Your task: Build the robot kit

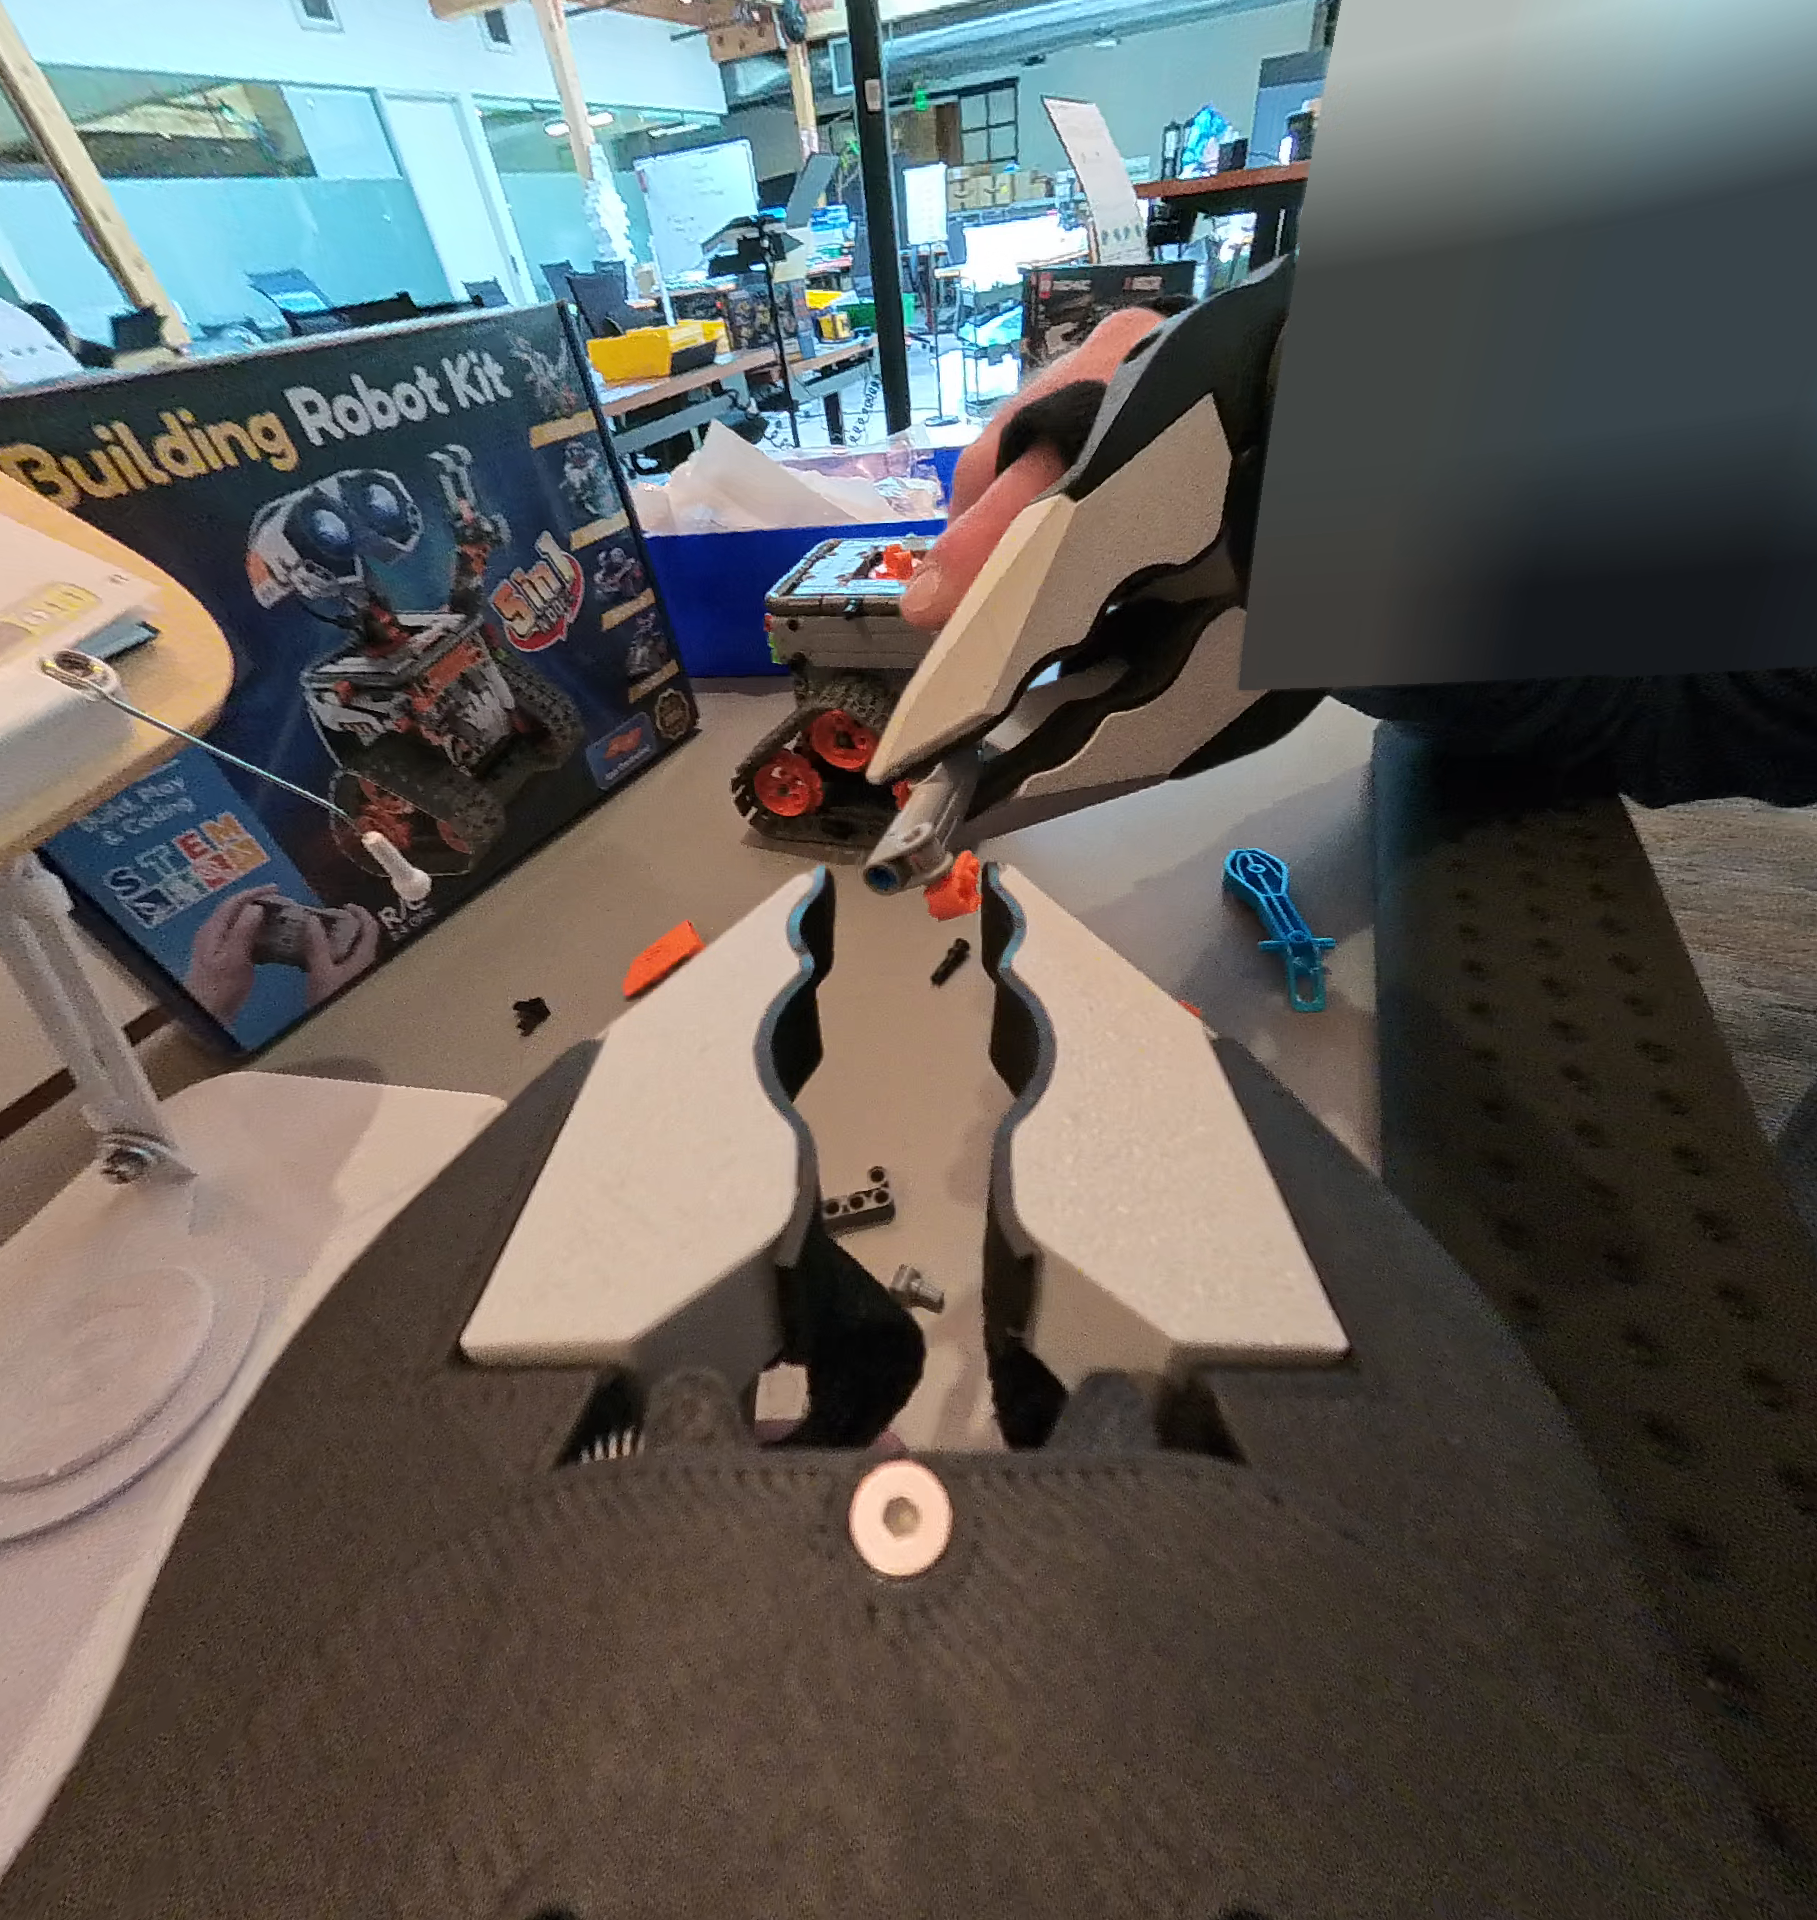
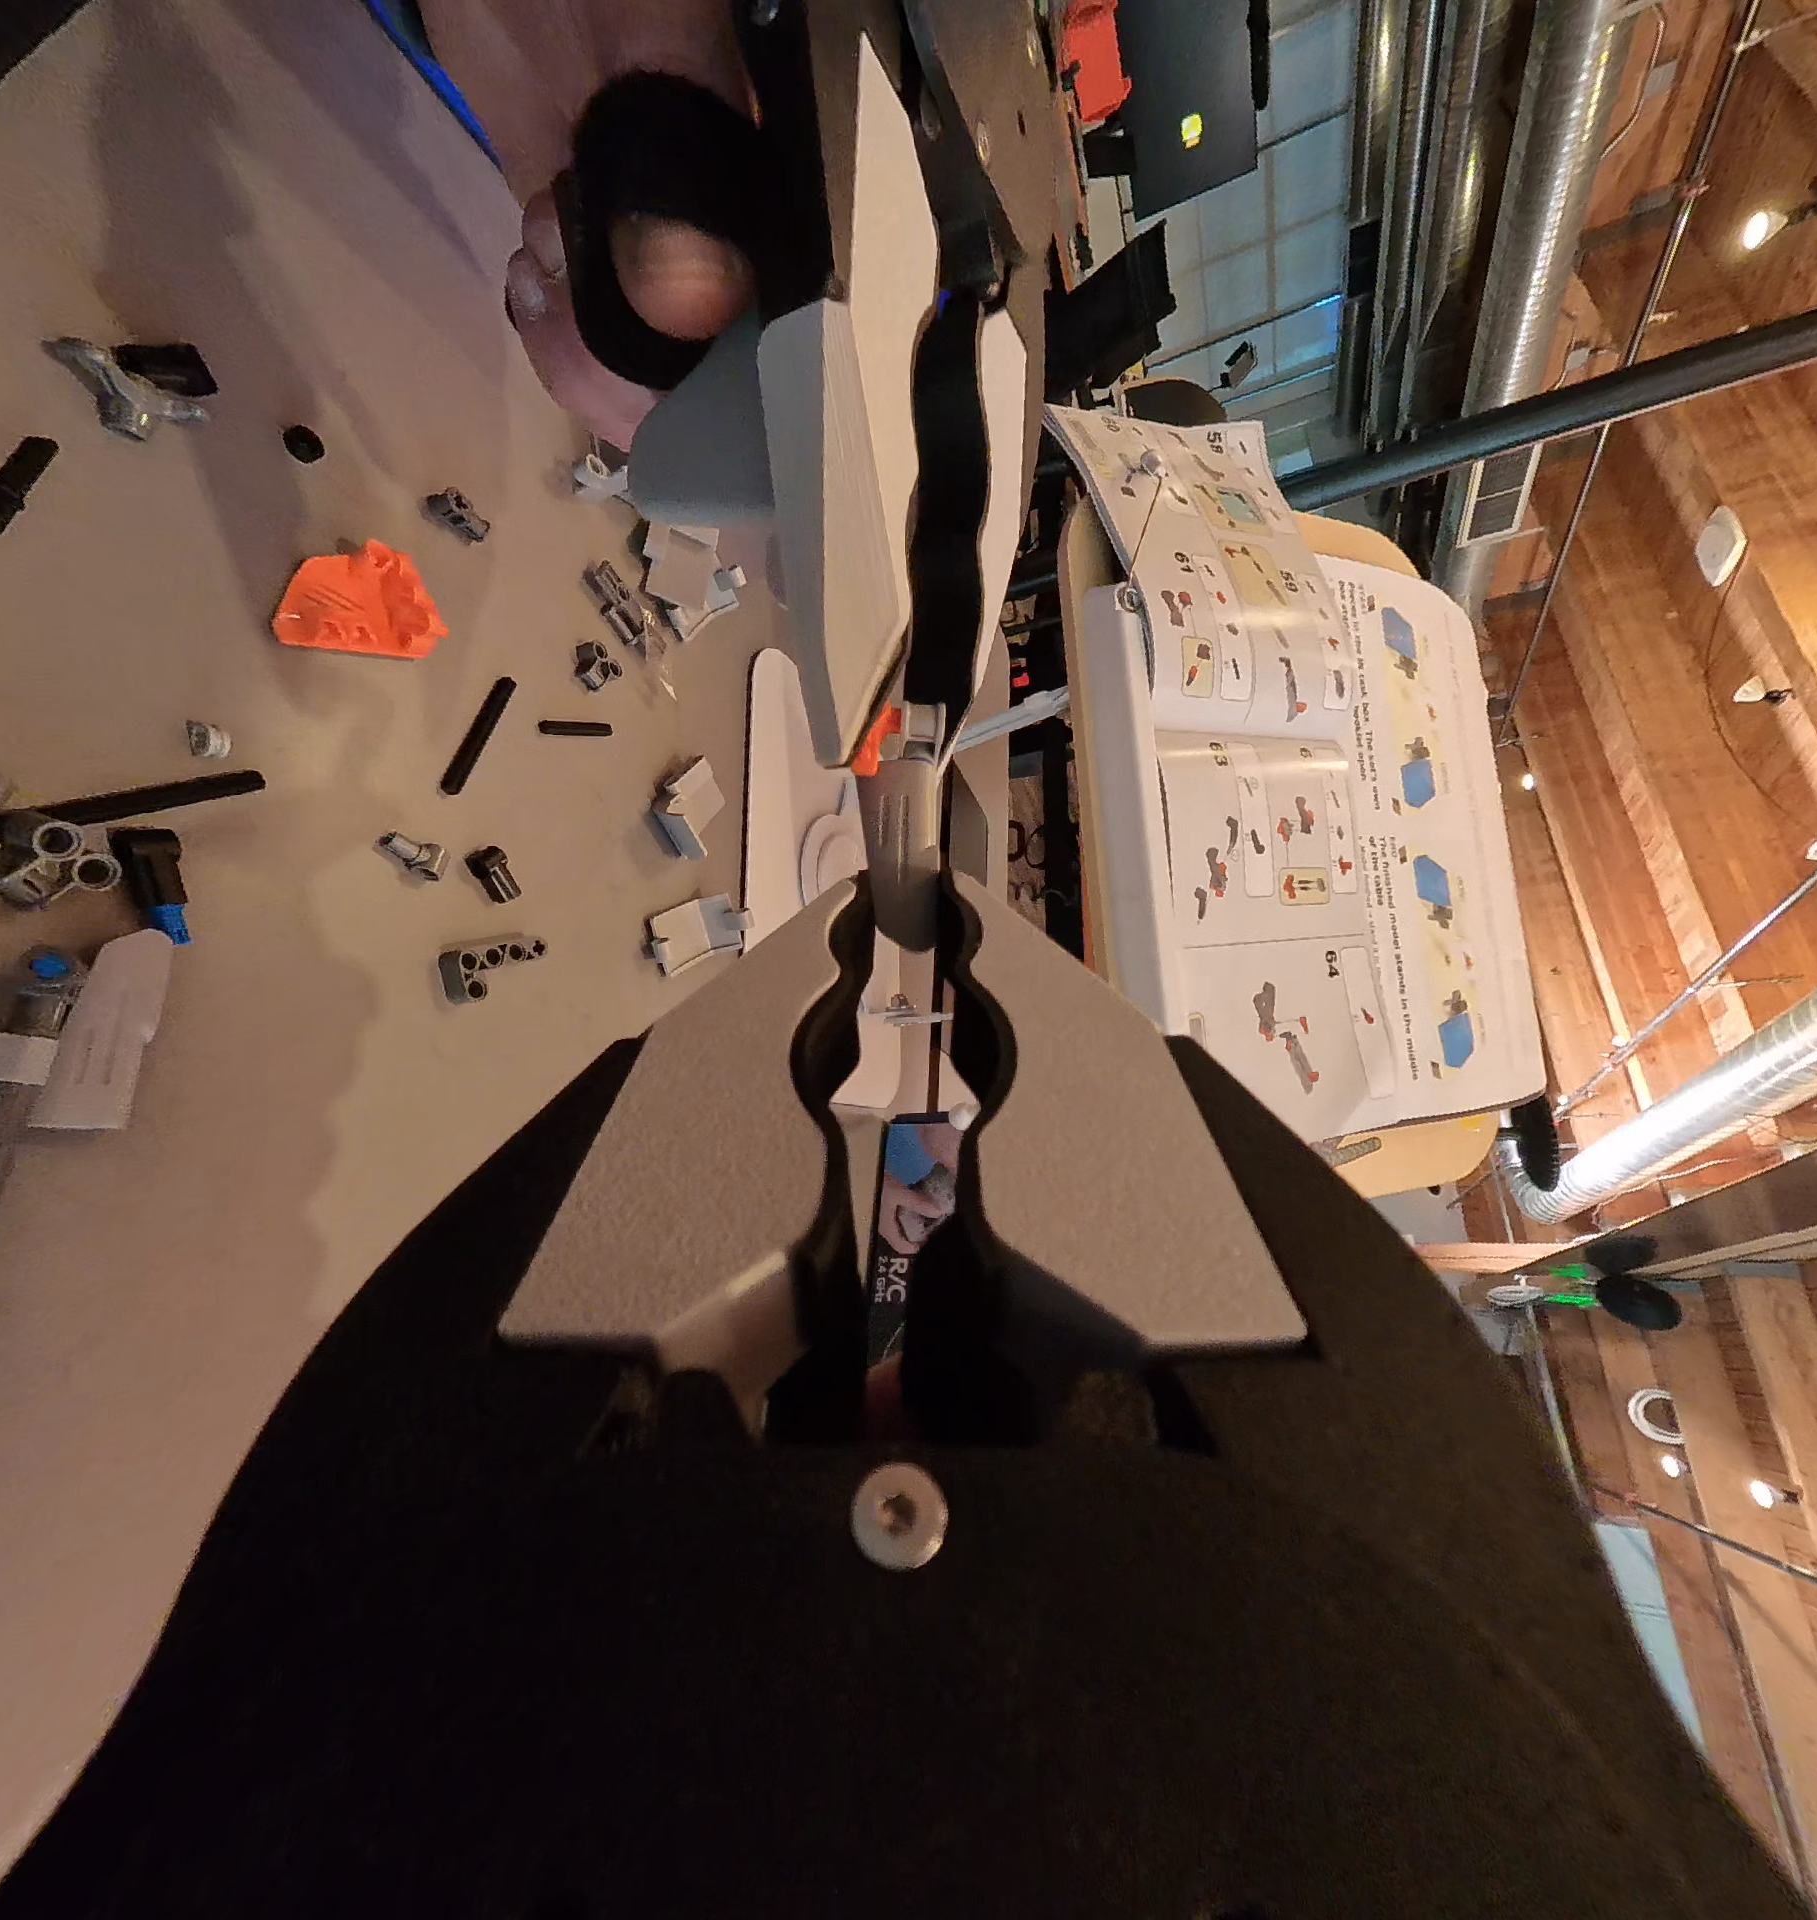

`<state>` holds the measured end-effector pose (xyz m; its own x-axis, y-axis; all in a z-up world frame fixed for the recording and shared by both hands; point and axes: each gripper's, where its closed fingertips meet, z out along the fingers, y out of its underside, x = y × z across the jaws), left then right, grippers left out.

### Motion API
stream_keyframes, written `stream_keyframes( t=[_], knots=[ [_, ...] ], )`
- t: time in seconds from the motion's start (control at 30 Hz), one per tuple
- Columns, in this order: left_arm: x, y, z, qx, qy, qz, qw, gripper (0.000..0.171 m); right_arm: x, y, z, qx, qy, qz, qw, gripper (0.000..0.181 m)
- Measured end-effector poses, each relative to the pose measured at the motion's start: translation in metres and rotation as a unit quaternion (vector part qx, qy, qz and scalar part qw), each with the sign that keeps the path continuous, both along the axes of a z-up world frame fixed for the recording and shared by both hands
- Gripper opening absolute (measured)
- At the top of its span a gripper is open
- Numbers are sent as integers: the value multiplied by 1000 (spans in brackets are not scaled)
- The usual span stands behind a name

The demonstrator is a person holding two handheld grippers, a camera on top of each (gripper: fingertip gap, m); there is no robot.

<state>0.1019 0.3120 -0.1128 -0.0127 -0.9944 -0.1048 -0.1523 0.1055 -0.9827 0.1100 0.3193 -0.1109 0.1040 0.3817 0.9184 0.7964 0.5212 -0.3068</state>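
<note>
My right gripper [image 2: 906, 899] is shut on a grey beam part [image 2: 899, 852]. In the left wrist view the right gripper [image 1: 930, 769] comes in from the upper right and holds the grey part [image 1: 919, 821] pointing down. An orange connector [image 1: 954, 885] sits on the part's lower end, and a blue pin end shows beside it. My left gripper [image 1: 909, 894] is open, and that lower end lies between its fingertips. The orange connector touches its right finger. In the right wrist view the left gripper [image 2: 909, 727] reaches in from above, with the orange connector [image 2: 871, 750] at its tip.
A tracked robot model [image 1: 831, 675] stands behind the grippers, and a kit box [image 1: 364, 623] leans at the left. A blue tool [image 1: 1283, 925] lies at the right. An open instruction booklet [image 2: 1299, 779] rests on a white stand [image 1: 104, 1299]. An orange panel [image 2: 358, 608] and several loose parts [image 2: 488, 966] lie scattered on the grey table. My two grippers' fingertips are within a few centimetres of each other. The orange panel [image 2: 358, 608] is about 15 cm from both grippers' fingertips.
</note>
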Motion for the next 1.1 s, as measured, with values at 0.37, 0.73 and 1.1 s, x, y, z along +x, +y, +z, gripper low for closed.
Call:
stream_keyframes(
  t=[0.37, 0.73, 1.1],
  knots=[
    [0, 7, 1, 24, -11, 16, 1000, 20, 4, 2, 4, -26, 29, -3, 999, 23],
    [0, 21, -4, 61, 13, 59, 996, 20, 67, -3, 12, -174, 95, -81, 977, 23],
    [6, 20, -18, 59, 43, 58, 996, 20, 62, -71, -97, -462, 58, -64, 882, 36]
  ],
)
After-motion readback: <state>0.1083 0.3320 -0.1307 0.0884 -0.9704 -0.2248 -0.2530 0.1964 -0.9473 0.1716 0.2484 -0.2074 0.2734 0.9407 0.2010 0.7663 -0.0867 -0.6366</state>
